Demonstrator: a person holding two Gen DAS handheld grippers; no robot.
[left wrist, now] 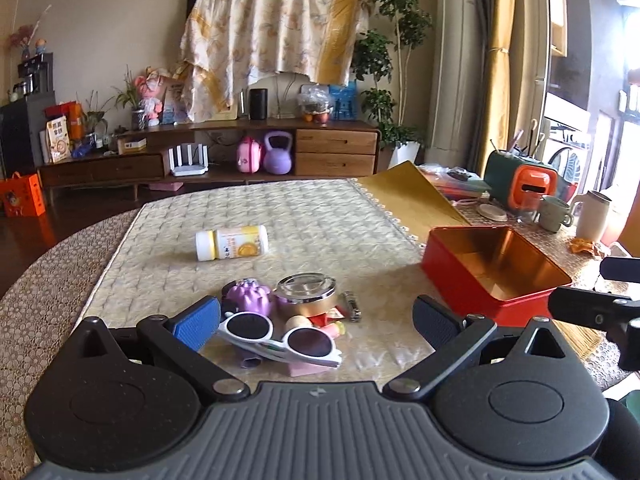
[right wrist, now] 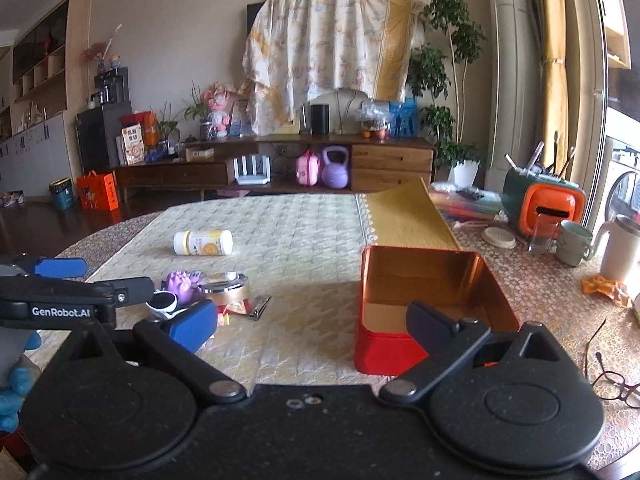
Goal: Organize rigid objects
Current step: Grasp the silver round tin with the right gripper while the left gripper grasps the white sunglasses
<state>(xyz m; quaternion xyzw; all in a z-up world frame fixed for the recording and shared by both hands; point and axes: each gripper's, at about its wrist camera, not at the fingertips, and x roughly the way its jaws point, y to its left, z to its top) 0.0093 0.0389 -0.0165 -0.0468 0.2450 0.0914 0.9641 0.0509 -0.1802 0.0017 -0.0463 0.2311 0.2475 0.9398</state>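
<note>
A small heap of hard odds and ends lies on the quilted cream cloth of the counter [left wrist: 280, 216], near its front edge. Nearest is a pair of white sunglasses [left wrist: 280, 338] with dark round lenses, resting partly on a pink block. They look light, stiff and a little slippery; the bridge between the lenses seems the safest place to pinch, since the lenses could scratch. Just behind them sit a purple ridged toy [left wrist: 250, 296], which may give slightly under pressure, and a round gold tin with a shiny lid [left wrist: 307, 294], probably heavier and slick, best taken across its sides. A metal nail clipper [left wrist: 352, 306] lies beside the tin, thin and flat, likely hard to lift off the cloth. Farther back, well apart from the heap, a white and yellow bottle [left wrist: 231, 243] lies on its side and could roll.

To the right of the heap stands an open red tin box [left wrist: 496, 276], its gold inside empty.

The left hand-held gripper [left wrist: 316, 324] hangs low over the sunglasses with its fingers spread wide, holding nothing and touching nothing that I can make out. The right hand-held gripper [right wrist: 312, 326] is likewise spread wide and empty, near the front left corner of the red box.
</note>
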